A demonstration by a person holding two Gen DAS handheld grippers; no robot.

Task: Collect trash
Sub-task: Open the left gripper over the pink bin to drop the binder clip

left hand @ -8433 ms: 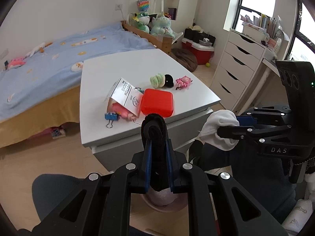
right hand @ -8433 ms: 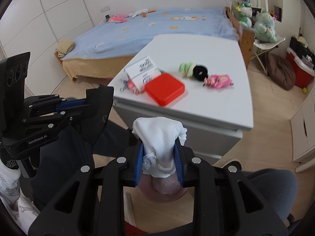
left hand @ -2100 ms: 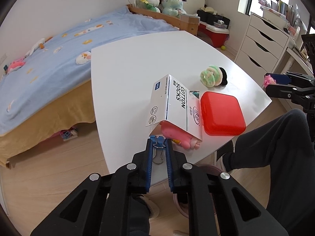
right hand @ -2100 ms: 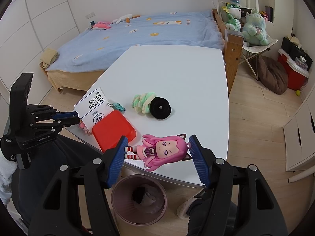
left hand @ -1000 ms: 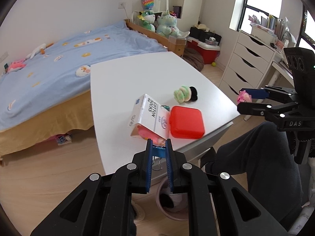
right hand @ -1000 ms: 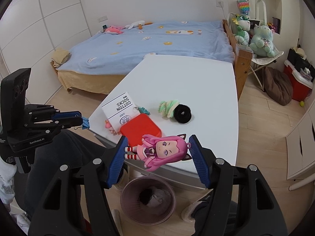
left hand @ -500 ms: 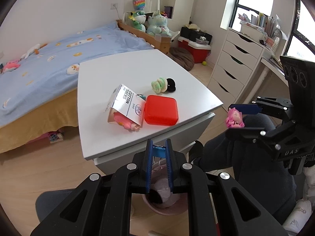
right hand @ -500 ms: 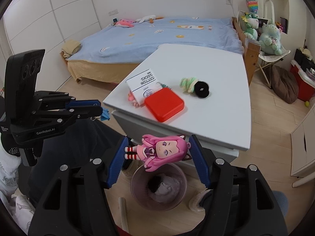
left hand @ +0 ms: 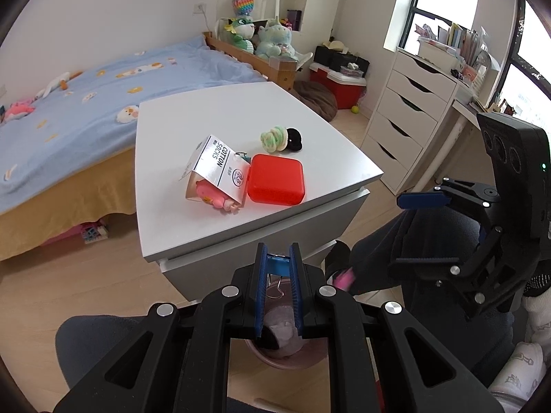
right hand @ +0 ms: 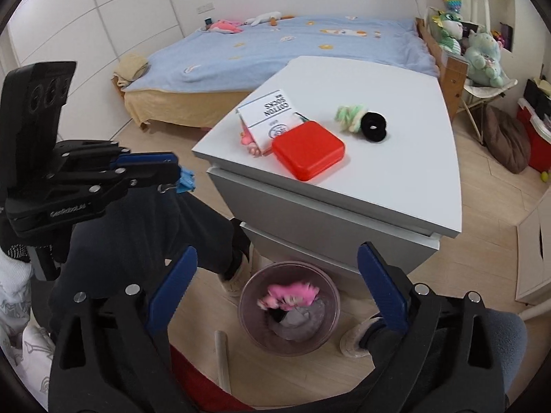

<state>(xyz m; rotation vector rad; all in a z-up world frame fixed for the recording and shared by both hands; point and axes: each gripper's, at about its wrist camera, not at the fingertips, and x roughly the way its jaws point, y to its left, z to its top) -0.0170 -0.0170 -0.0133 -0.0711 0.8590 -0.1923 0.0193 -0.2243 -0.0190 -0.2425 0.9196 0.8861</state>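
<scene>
A: Starting at the right gripper (right hand: 277, 270): its blue fingers (right hand: 378, 284) are standing wide apart with nothing between them. Half a second ago they were framing the pink-haired doll; now the doll (right hand: 287, 296) is showing as a blurred pink streak inside the round bin (right hand: 249, 323) on the floor, so it is falling in or just landing.

B: And the left gripper (left hand: 278, 296)?

A: Its fingers (left hand: 260, 292) are pinching a blue binder clip (left hand: 276, 264), the wire handles hanging down between them. It is hovering over the same bin (left hand: 303, 361), just off the near edge of the white table (left hand: 224, 117), where a second ago it was further back toward the tabletop.

B: So one piece is going in and one is waiting.

A: I judge so. The clip is lined up above the opening, and spreading the left fingers should drop it in; the risk is the clip catching on a pad or bouncing off the rim.

B: What is left on the table?

A: A cotton socks package (left hand: 220, 163) lying tented over a small pink toy (left hand: 215, 199), a red case (left hand: 276, 184) touching it, and a green scrunchie (left hand: 274, 137) beside a black one (left hand: 294, 139). The collecting is well under way, not finished.
</scene>
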